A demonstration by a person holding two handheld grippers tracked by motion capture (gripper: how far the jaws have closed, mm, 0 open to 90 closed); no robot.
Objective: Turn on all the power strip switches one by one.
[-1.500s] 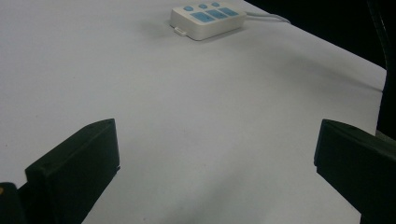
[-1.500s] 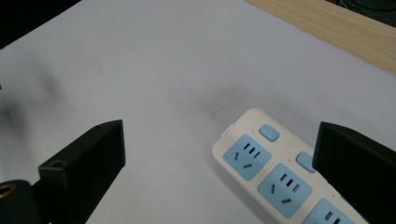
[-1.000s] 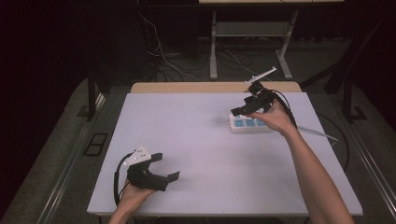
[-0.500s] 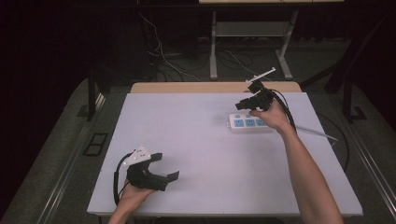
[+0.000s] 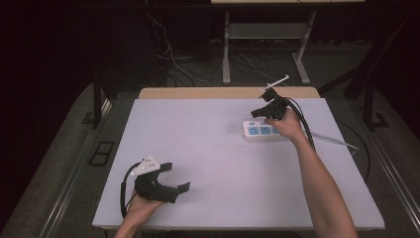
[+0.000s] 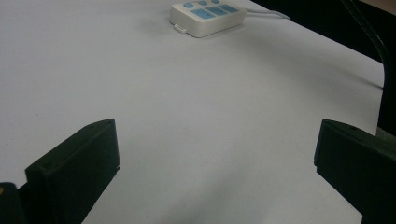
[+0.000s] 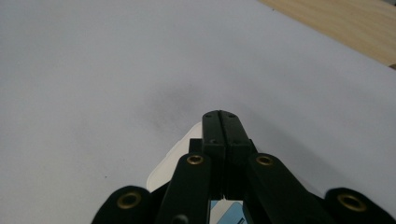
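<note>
We see a white power strip [image 5: 263, 131] with blue sockets lying flat on the white bench [image 5: 223, 148], toward its far right part, its pale cable [image 5: 332, 141] trailing off to the right of the strip. Our right hand-held gripper [image 5: 261, 113] hangs over the strip's left end, pointed down toward it; its jaws have just been closing and now stand pressed together, pad against pad, with nothing between them. In the right gripper view [image 7: 223, 122] the joined tips sit just above the strip's rounded white corner [image 7: 175, 156], and a patch of its blue face shows beneath the linkage; we cannot tell whether the tips touch the casing. Our right hand [image 5: 287, 126] covers the strip's right half in the high view.

Well apart from the strip, at the near left of the bench, our left hand-held gripper [image 5: 179, 178] rests low over the surface with its jaws spread wide and nothing between them. In the left gripper view [image 6: 217, 154] the strip [image 6: 208, 16] lies far ahead beyond bare bench. A strip of bare wood [image 5: 198, 92] edges the bench beyond the strip.
</note>
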